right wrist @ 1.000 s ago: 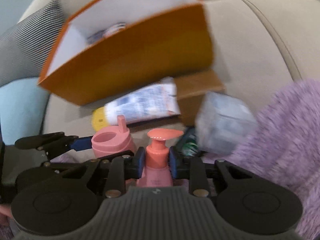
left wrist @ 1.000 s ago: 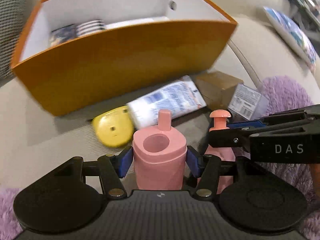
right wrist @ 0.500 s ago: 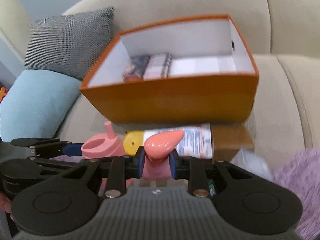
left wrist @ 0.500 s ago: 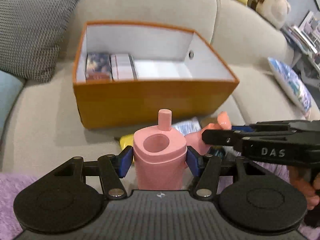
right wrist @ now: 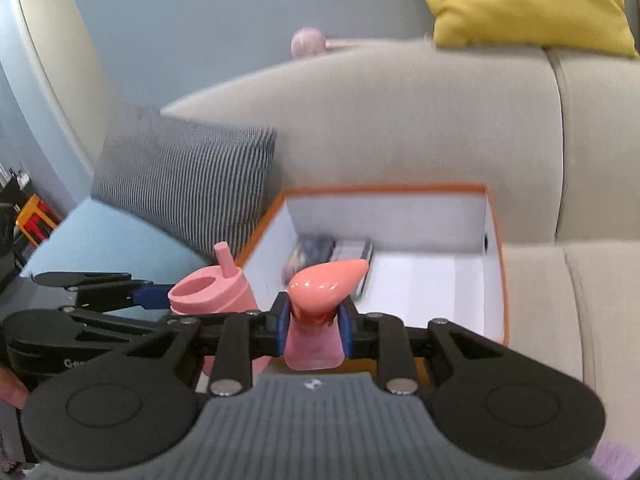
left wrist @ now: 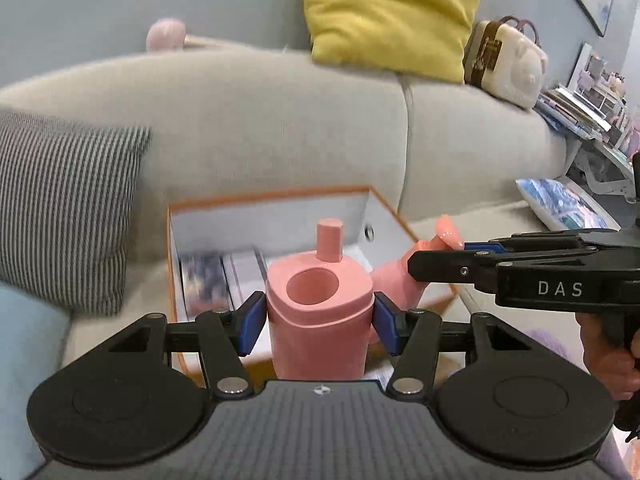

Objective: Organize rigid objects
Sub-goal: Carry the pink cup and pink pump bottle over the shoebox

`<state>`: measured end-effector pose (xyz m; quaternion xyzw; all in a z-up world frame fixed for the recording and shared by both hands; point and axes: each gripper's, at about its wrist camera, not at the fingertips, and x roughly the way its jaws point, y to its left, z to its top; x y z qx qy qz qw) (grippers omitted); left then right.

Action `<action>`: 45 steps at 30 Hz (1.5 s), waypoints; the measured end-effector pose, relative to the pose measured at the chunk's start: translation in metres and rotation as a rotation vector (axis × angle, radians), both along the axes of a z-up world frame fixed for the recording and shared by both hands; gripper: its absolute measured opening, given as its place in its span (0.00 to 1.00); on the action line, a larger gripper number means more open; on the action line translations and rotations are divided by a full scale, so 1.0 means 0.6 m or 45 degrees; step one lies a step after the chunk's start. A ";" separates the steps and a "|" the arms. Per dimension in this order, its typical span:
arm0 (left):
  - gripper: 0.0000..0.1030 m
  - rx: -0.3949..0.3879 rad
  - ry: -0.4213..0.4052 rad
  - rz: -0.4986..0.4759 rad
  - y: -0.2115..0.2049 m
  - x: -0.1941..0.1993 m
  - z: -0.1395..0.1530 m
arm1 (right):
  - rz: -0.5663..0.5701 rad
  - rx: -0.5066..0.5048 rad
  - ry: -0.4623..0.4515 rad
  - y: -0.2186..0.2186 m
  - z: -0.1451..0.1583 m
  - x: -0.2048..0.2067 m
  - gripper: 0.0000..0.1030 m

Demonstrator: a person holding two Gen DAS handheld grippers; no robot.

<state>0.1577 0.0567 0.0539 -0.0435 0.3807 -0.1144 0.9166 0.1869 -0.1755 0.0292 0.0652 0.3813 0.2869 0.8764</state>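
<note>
My left gripper is shut on a pink cup-like container with a round opening and a short spout, held up in front of the orange box. My right gripper is shut on the neck of a pink pump bottle, held beside the left one above the box's near wall. The box has white inner walls and holds two small packs at its back left. The pink container also shows in the right wrist view. The pump bottle also shows in the left wrist view.
The box sits on a beige sofa seat. A striped grey cushion and a light blue cushion lie to the left. A yellow cushion sits on the sofa back. A printed cushion lies at the right.
Both grippers have lifted their pink items up and tilted back; the box now appears lower and farther. The tube, yellow cap and cardboard box in front of it are out of view.
</note>
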 end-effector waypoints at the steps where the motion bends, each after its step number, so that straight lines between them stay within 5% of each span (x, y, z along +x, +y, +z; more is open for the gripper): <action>1: 0.63 0.007 -0.009 -0.010 0.001 0.006 0.005 | -0.006 0.002 -0.016 0.001 0.006 0.009 0.25; 8: 0.63 0.123 0.012 -0.116 -0.005 0.080 -0.012 | -0.042 -0.009 -0.049 0.018 0.010 0.079 0.25; 16: 0.63 0.184 0.217 -0.203 0.008 0.157 -0.088 | -0.092 -0.067 0.067 0.037 -0.055 0.136 0.25; 20: 0.63 0.339 0.337 -0.244 -0.011 0.177 -0.129 | -0.102 -0.065 0.114 0.036 -0.086 0.156 0.25; 30: 0.63 0.519 0.557 -0.225 -0.034 0.214 -0.204 | -0.094 -0.062 0.162 0.026 -0.131 0.185 0.25; 45: 0.62 0.647 0.633 -0.263 -0.030 0.203 -0.231 | -0.078 -0.047 0.208 0.016 -0.151 0.184 0.25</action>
